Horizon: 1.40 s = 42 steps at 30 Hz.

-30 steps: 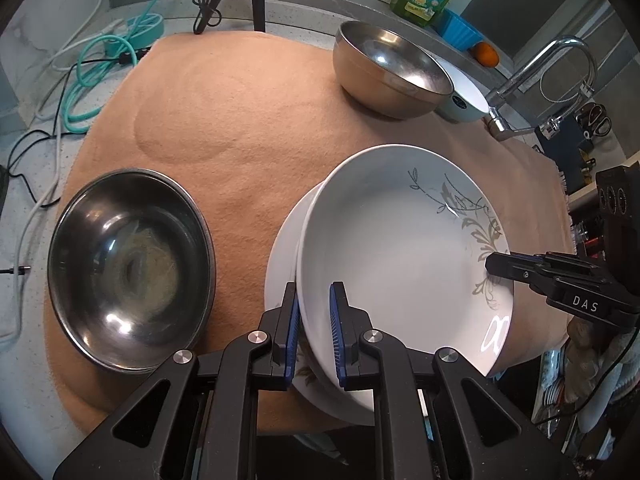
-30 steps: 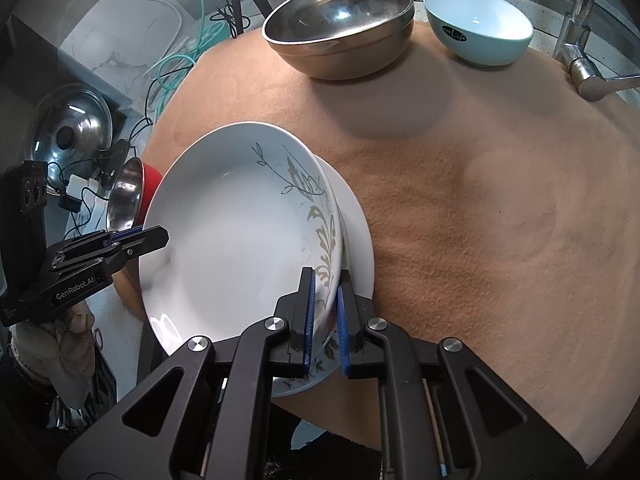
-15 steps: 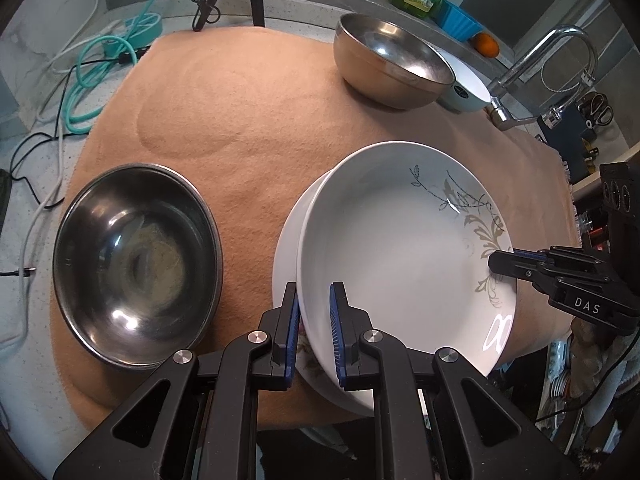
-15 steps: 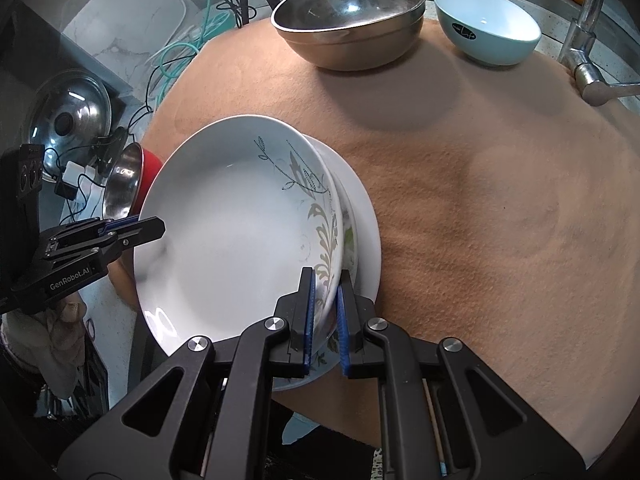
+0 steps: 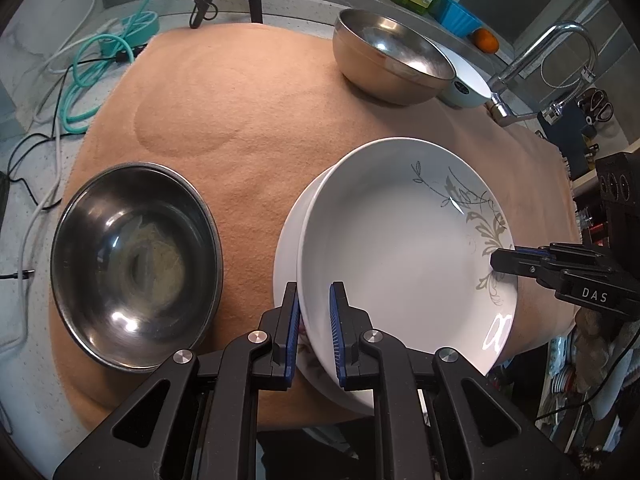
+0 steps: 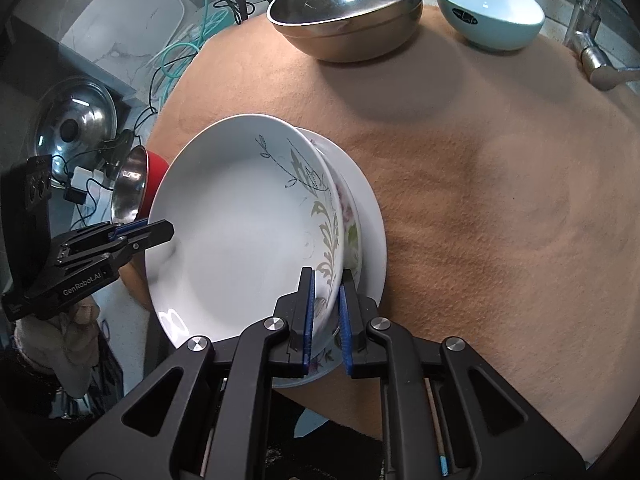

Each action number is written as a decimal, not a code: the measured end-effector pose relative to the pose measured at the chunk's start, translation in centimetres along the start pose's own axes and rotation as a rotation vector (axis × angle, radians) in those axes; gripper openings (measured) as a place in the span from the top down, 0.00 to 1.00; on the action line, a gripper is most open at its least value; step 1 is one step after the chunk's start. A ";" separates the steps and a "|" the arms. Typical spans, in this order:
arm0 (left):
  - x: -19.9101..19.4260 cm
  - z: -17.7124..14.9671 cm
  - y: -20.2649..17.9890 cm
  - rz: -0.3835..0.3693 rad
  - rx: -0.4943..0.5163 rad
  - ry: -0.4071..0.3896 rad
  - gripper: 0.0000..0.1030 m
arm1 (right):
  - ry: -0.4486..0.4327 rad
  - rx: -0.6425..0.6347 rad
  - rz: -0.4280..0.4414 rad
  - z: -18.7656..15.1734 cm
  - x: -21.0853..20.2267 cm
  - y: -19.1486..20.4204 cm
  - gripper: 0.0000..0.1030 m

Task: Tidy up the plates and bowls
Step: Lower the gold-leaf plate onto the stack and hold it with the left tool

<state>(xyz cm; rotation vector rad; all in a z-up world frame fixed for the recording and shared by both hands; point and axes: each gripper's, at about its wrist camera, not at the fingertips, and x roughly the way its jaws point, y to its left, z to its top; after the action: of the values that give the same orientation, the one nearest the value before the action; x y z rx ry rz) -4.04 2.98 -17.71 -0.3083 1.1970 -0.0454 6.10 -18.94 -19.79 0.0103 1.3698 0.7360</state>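
Observation:
A white deep plate with a grey leaf pattern [image 5: 400, 248] [image 6: 240, 224] sits over a second white plate [image 5: 286, 240] [image 6: 370, 216] on the brown cloth. My left gripper [image 5: 314, 320] is shut on the deep plate's near rim. My right gripper [image 6: 326, 308] is shut on the opposite rim; it also shows in the left wrist view [image 5: 504, 262]. A steel bowl [image 5: 132, 264] lies left of the plates. A second steel bowl [image 5: 392, 60] [image 6: 344, 4] and a pale blue bowl [image 6: 488, 8] stand at the far edge.
The brown cloth [image 5: 224, 112] [image 6: 500, 200] covers the counter. A faucet [image 5: 540, 60] stands far right beside the sink. Cables [image 5: 92, 68] lie at the far left. A pot lid [image 6: 76, 120] and a red-sided steel bowl [image 6: 140, 180] sit off the cloth's left edge.
The deep plate, held by both grippers, has shifted slightly toward the left and settled lower over the plate beneath. Both grippers stay shut on its rim.

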 end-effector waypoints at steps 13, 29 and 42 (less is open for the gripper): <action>0.1 0.0 0.5 -0.019 -0.019 0.005 0.88 | 0.012 0.103 0.111 -0.3 -0.2 -2.1 0.86; 0.1 0.0 0.6 -0.031 -0.025 0.011 0.88 | 0.033 0.103 0.116 -0.1 -0.3 -2.0 0.85; -0.3 0.3 0.3 -0.039 -0.011 -0.006 0.88 | 0.020 0.115 0.108 -0.3 -0.8 -2.5 0.83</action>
<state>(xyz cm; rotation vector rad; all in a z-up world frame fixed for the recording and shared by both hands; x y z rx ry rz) -3.95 3.39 -17.42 -0.3414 1.1858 -0.0714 7.03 -21.40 -20.23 0.1695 1.4376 0.7480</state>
